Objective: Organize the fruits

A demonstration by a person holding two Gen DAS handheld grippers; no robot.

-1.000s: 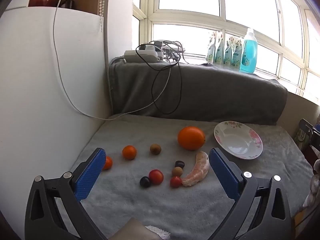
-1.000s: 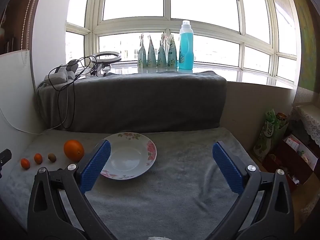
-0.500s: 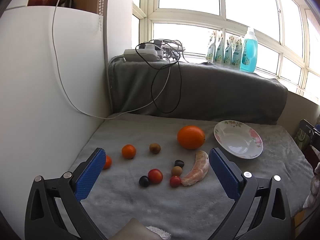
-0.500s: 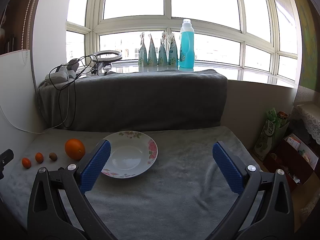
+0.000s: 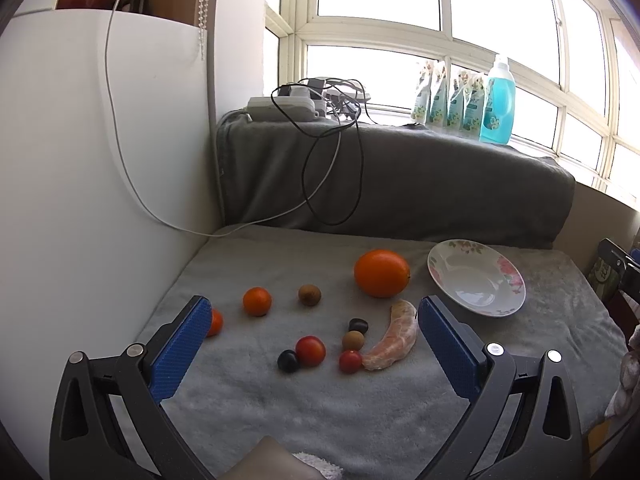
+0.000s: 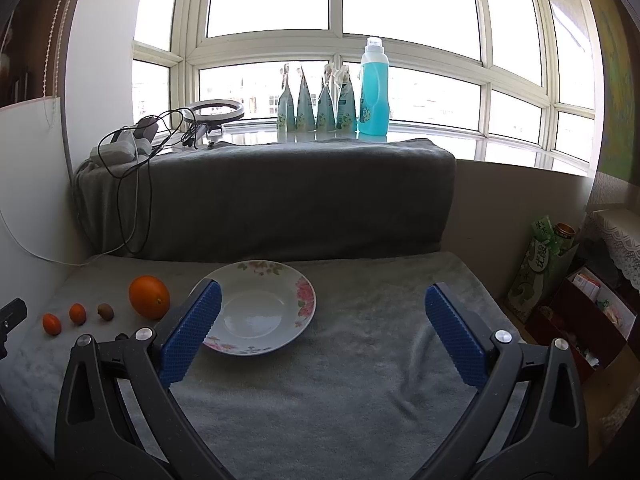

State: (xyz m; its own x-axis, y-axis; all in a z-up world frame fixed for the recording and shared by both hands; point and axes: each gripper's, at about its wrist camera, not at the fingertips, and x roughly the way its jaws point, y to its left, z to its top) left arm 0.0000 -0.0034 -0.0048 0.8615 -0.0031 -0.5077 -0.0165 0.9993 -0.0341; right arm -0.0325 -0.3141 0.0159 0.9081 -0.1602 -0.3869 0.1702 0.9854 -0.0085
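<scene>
Fruits lie scattered on a grey blanket (image 5: pixel 280 412): a large orange (image 5: pixel 381 273), a small orange (image 5: pixel 257 301), a kiwi (image 5: pixel 309 295), a peeled citrus segment (image 5: pixel 394 336), a red tomato (image 5: pixel 310 351), a small red fruit (image 5: pixel 350 361), a dark plum (image 5: pixel 288 361) and a brown longan (image 5: pixel 353 340). A floral white plate (image 5: pixel 476 277) stands empty to their right. My left gripper (image 5: pixel 314 340) hovers open above the small fruits. My right gripper (image 6: pixel 320 330) is open over the blanket, its left pad in front of the plate (image 6: pixel 256 307).
A white panel (image 5: pixel 80 160) walls the left side. A grey covered ledge (image 6: pixel 280 192) with cables (image 5: pixel 332 152) runs along the back, with bottles (image 6: pixel 374 88) on the sill. Boxes and packets (image 6: pixel 560 272) stand to the right of the blanket.
Both views have shifted slightly; the fruits and plate sit a little lower and nearer in frame. Both grippers stay open, and nothing has been picked up.
</scene>
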